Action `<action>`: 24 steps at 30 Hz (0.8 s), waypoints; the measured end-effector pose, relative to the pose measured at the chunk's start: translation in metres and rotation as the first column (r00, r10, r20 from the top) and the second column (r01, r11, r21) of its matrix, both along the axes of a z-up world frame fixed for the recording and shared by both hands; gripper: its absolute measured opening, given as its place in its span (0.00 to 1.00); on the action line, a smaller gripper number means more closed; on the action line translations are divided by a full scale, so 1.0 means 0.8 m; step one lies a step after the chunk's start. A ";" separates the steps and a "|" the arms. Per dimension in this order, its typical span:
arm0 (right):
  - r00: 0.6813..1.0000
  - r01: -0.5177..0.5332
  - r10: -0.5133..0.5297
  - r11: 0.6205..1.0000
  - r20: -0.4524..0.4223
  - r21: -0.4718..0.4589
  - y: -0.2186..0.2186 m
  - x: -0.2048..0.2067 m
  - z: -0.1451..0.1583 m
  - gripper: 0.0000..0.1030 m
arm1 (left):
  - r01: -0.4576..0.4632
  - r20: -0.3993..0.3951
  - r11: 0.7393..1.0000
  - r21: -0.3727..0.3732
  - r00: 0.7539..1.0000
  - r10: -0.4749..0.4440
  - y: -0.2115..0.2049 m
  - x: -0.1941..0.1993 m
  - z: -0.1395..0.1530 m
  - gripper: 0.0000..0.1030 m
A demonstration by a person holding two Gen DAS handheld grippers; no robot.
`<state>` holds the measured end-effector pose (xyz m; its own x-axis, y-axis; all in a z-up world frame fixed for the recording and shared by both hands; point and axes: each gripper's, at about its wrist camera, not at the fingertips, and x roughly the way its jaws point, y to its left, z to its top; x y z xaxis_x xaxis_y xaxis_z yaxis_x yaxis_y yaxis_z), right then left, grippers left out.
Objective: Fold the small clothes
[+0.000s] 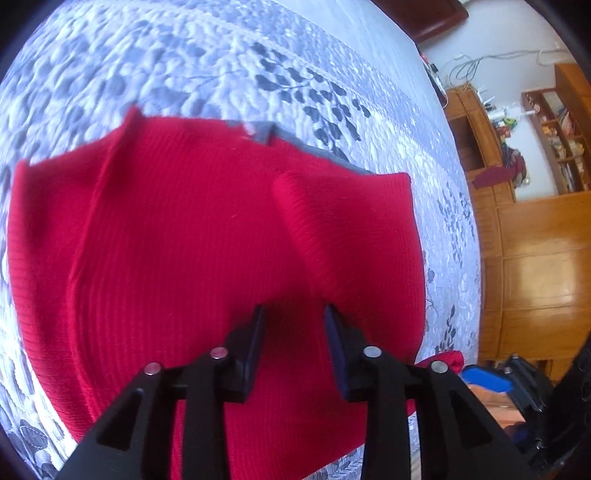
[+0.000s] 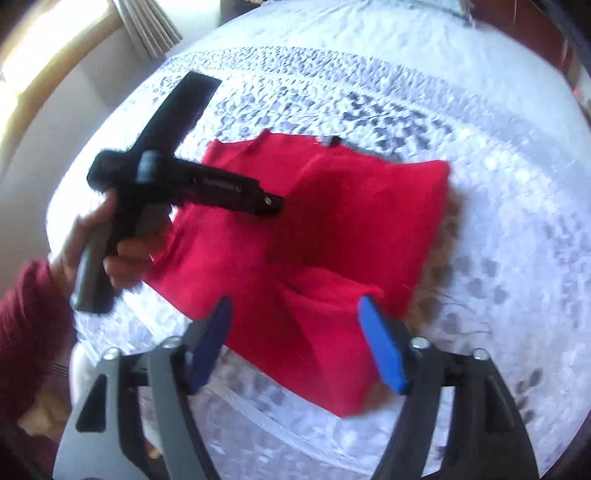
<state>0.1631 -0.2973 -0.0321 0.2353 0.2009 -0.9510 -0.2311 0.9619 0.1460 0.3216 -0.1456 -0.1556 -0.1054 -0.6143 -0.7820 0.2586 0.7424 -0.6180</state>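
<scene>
A small red knit garment (image 1: 177, 229) lies spread on a blue-grey floral bedspread (image 1: 229, 55), with a grey collar edge (image 1: 266, 131) at its far side and a sleeve folded in over its right part. My left gripper (image 1: 295, 314) hovers just above the garment's near part, jaws open and empty. In the right wrist view the garment (image 2: 332, 229) lies ahead, and my right gripper (image 2: 295, 306) is open above its near edge. The left gripper (image 2: 271, 203) also shows there, held by a hand over the garment's left side.
The bedspread (image 2: 480, 184) fills most of both views. Wooden cabinets and shelves (image 1: 535, 221) stand beyond the bed's right edge. A curtain and window (image 2: 147, 29) are at the far left. A blue and black object (image 1: 491, 380) sits off the bed.
</scene>
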 end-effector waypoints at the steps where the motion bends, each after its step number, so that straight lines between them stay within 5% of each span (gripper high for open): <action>1: 1.000 -0.007 0.007 1.000 0.004 -0.016 0.001 -0.005 -0.001 0.77 | 0.004 -0.001 1.000 0.008 1.000 -0.004 -0.004 0.000 0.000 0.34; 7: 0.999 -0.030 0.032 0.989 0.011 -0.143 0.006 -0.020 -0.046 0.78 | 0.000 -0.013 0.999 0.039 1.000 0.001 -0.008 -0.004 0.001 0.35; 14: 0.997 0.078 -0.076 0.993 -0.026 0.086 -0.042 -0.009 -0.056 0.78 | -0.004 -0.034 0.999 0.041 0.999 0.006 -0.005 -0.002 -0.004 0.36; 15: 0.996 0.080 -0.076 0.989 -0.039 0.123 -0.045 -0.003 -0.059 0.72 | -0.007 -0.036 0.999 0.041 0.999 0.009 -0.007 -0.001 -0.004 0.36; 17: 0.996 0.073 -0.060 0.979 -0.073 0.191 -0.048 0.005 -0.063 0.39 | -0.007 -0.034 0.999 0.042 0.999 0.008 -0.010 -0.001 -0.003 0.36; 18: 0.994 0.078 -0.060 0.974 -0.091 0.211 -0.049 0.006 -0.065 0.13 | -0.005 -0.032 0.999 0.044 0.999 0.007 -0.011 -0.002 -0.003 0.36; 24: 0.999 0.048 -0.043 0.948 -0.024 0.314 -0.056 -0.019 -0.033 0.07 | -0.025 -0.061 0.999 0.044 0.998 0.027 -0.014 0.002 -0.006 0.39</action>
